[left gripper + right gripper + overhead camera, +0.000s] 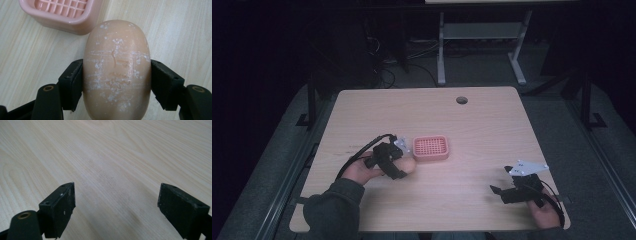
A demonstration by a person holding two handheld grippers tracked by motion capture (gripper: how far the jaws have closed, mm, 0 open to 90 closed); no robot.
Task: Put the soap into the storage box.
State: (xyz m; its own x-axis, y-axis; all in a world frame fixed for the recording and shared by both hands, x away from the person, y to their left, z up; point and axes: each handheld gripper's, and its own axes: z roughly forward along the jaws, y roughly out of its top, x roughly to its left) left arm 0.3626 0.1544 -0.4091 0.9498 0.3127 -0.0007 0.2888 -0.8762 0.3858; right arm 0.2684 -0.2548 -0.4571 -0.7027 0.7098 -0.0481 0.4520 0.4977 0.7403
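Observation:
A peach-coloured oval soap bar (pixel 117 70) with white scuff marks sits between the jaws of my left gripper (pixel 117 83), which is shut on its sides. In the high view the soap bar (pixel 408 166) pokes out of the left gripper (pixel 398 169), just below and left of a pink slotted soap dish (pixel 430 148). A corner of the soap dish (pixel 62 13) lies just beyond the bar in the left gripper view. My right gripper (pixel 498 192) rests near the table's front right, and its jaws (pixel 116 210) stand open over bare wood.
The light wooden table (pixel 482 125) has a round cable hole (pixel 461 100) near its far edge. Beyond the table stand a white desk frame (pixel 482 45) and dark floor with cables.

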